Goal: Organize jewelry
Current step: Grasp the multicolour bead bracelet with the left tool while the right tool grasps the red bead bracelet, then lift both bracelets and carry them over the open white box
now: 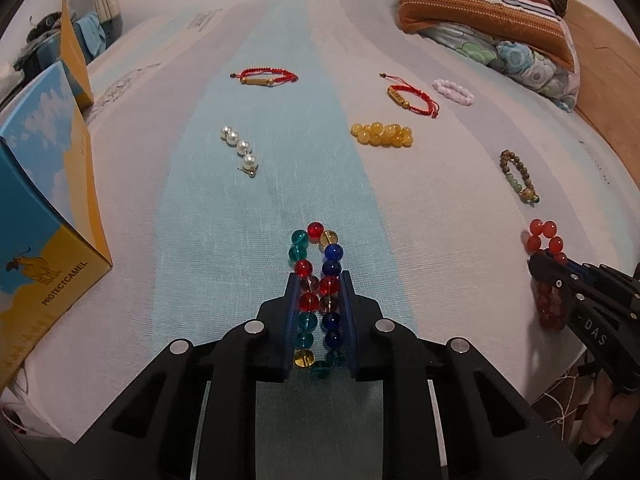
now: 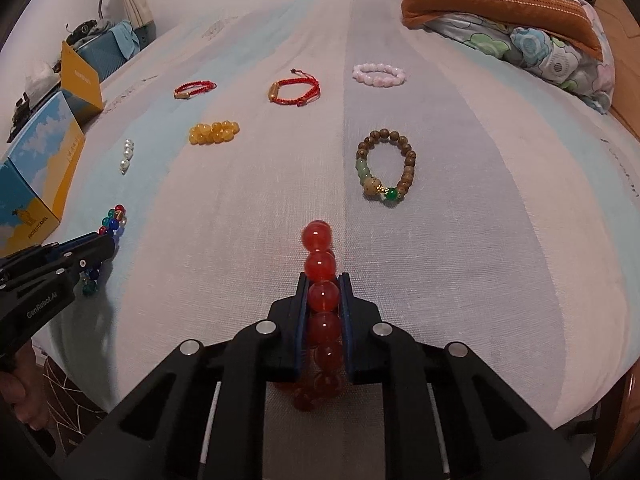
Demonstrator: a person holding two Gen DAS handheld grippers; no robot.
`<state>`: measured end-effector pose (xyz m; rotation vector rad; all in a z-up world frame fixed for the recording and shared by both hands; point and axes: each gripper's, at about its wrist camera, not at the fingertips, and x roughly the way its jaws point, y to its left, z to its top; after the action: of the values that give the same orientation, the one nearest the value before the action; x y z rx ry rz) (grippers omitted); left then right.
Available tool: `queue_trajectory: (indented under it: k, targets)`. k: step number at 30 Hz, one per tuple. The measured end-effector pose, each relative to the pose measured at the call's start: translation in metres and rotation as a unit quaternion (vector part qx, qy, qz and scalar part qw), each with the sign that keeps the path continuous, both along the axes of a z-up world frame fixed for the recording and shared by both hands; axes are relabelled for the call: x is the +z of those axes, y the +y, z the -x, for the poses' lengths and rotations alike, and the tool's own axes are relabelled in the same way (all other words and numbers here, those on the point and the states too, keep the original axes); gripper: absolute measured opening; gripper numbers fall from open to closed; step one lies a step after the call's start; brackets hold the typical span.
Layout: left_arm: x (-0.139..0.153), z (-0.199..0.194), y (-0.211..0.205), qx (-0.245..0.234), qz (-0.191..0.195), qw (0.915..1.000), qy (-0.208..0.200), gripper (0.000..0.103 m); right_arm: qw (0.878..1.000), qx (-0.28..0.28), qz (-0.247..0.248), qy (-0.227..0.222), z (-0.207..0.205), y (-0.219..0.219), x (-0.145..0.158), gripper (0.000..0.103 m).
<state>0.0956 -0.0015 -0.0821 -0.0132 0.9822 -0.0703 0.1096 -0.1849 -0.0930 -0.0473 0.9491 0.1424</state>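
My left gripper [image 1: 319, 280] is shut on a multicoloured glass bead bracelet [image 1: 316, 256], squeezed flat between the pads just over the bed sheet. My right gripper [image 2: 323, 280] is shut on a red bead bracelet [image 2: 319, 264], its beads sticking out past the fingertips. Each gripper shows in the other view, the right one [image 1: 538, 268] at the right edge, the left one [image 2: 104, 246] at the left edge. On the sheet lie a pearl string [image 1: 240, 149], a yellow bead bracelet [image 1: 382, 134], two red cord bracelets [image 1: 264, 77] [image 1: 412, 98], a pink bracelet [image 2: 379, 74] and a brown wooden bracelet [image 2: 386, 166].
A blue and yellow open box [image 1: 44, 216] stands at the left on the bed. Folded blankets and a pillow [image 1: 488, 20] are piled at the far right. A wooden bed frame [image 1: 600, 76] runs along the right. The sheet's front edge is close below both grippers.
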Motion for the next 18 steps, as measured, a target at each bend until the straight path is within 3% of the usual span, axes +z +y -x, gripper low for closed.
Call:
queue_trajectory:
  k: [18]
  targets:
    - [0.02, 0.008, 0.002, -0.005, 0.005, 0.9999, -0.012, 0.019, 1.0, 0.0, -0.007, -0.021, 0.009, 0.0, 0.021, 0.013]
